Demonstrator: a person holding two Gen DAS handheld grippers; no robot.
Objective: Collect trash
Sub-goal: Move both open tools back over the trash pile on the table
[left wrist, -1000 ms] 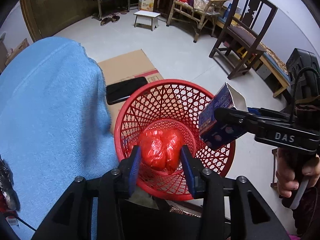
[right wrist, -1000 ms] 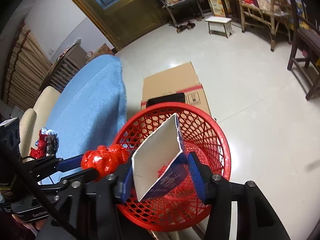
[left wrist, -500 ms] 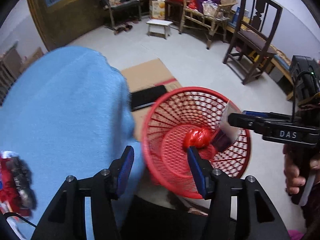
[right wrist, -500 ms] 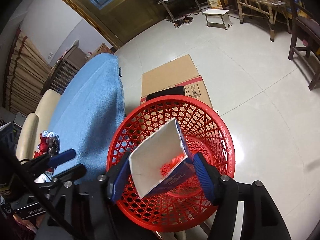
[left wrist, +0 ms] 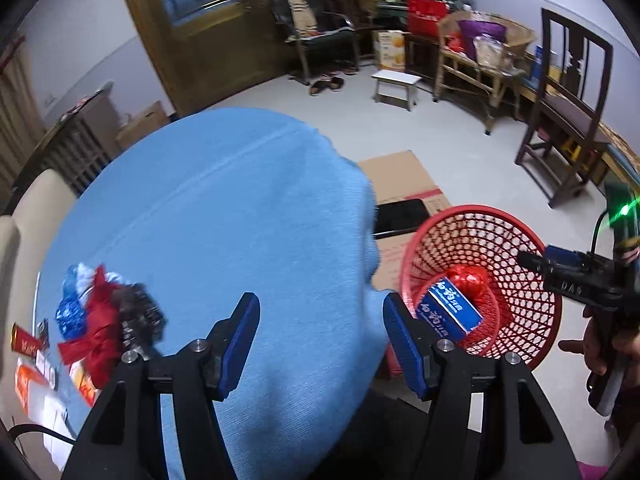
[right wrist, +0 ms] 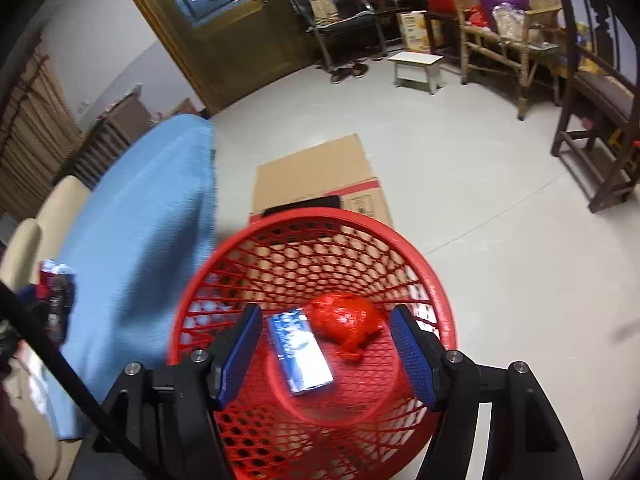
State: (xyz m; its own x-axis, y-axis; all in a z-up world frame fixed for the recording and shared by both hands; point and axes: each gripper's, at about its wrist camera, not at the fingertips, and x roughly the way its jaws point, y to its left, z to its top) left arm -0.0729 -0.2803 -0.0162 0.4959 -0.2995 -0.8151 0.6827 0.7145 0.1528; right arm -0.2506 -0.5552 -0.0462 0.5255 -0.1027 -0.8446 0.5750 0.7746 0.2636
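A red mesh basket (right wrist: pixel 432 280) stands on the floor beside the blue-covered seat (left wrist: pixel 240 220). In it lie a blue carton (right wrist: pixel 300 348) and a red crumpled bag (right wrist: pixel 346 318); both also show in the left wrist view, the carton (left wrist: pixel 448 310) and the bag (left wrist: pixel 468 278) inside the basket (left wrist: pixel 532 312). My right gripper (right wrist: pixel 326 354) is open and empty above the basket. My left gripper (left wrist: pixel 320 338) is open and empty over the blue cover. A pile of red, blue and dark wrappers (left wrist: pixel 104 316) lies on the cover at the left.
Flat cardboard (right wrist: pixel 316 176) with a black item (left wrist: pixel 400 216) lies behind the basket. A dark wooden chair (left wrist: pixel 568 120) stands at the right, a small stool (left wrist: pixel 394 84) and a wicker bench (left wrist: pixel 480 52) farther back. More packets (left wrist: pixel 28 364) lie at the far left.
Both grippers opened: the red bag and then the blue carton dropped into the basket. My left gripper swung left over the blue cover, bringing the wrapper pile into view.
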